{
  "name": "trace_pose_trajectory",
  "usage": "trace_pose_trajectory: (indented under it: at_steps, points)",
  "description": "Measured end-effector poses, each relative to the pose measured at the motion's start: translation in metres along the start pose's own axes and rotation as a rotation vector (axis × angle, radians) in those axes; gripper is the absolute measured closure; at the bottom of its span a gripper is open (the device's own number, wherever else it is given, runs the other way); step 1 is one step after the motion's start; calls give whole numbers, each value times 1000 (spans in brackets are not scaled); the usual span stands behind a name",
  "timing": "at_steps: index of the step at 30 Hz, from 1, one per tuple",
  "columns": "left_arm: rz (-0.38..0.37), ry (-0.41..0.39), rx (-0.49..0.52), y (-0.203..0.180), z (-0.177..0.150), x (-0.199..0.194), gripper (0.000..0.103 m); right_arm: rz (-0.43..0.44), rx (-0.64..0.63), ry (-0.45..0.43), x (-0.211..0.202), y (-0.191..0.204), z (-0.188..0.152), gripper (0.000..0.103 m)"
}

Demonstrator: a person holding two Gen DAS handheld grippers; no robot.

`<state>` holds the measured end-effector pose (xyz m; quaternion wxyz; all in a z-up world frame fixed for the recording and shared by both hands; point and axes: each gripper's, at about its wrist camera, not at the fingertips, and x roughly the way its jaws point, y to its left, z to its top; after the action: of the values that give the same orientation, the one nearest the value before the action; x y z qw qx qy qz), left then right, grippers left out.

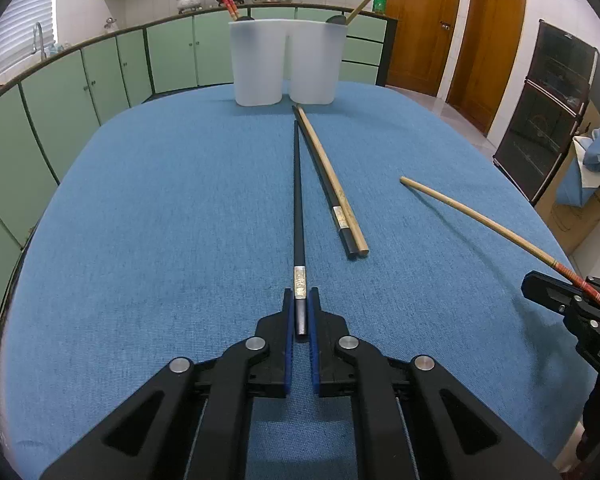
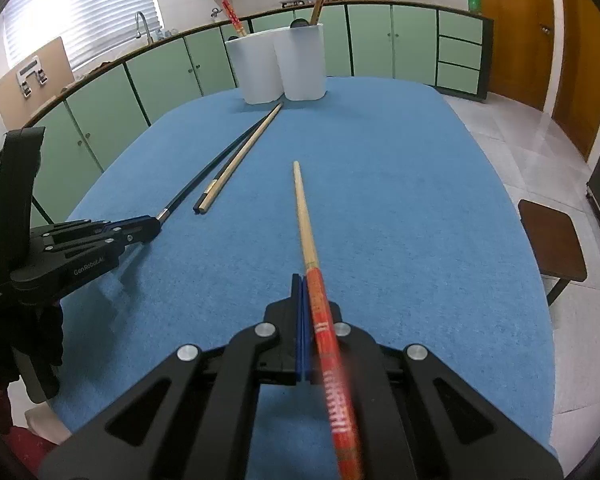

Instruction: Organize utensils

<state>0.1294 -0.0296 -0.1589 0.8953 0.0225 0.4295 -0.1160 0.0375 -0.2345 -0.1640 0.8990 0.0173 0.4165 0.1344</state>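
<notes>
At the near table (image 1: 140,208) edge, left tool (image 1: 300,312) grips black chopstick (image 1: 297,200), right tool (image 2: 306,300) grips red-handled chopstick (image 2: 306,232); next move likely: carry both to far holder (image 1: 288,64).

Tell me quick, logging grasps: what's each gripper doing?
Left gripper: closed on the black chopstick with silver band.
Right gripper: closed on the red-handled bamboo chopstick.
</notes>
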Motion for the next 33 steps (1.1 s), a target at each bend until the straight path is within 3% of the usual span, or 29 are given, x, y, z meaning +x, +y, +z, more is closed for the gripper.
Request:
trace_pose_trajectory:
  at_steps: [5, 6, 7, 9, 21, 25, 33]
  points:
    - [-1, 1, -3, 0, 1, 0, 97, 30, 3, 10, 1, -3, 0, 100]
    - [-1, 1, -4, 0, 1, 0, 97, 26, 2, 15, 0, -4, -1, 91]
    - [-1, 2, -4, 0, 1, 0, 97, 29, 2, 22, 0, -5, -1, 69]
    - [-1, 2, -3, 0, 1, 0, 97, 21, 1, 16, -5, -7, -4, 50]
    - [-3, 1, -18, 3, -3, -3, 97, -7, -14, 48, -21, -21, -20, 50]
    - [-2, 1, -17, 2, -3, -1, 96, 1, -35, 72, -17, -16, -24, 68]
    - [-9, 1, -23, 3, -2, -2, 96, 45, -100, 84, -7, 7, -17, 74]
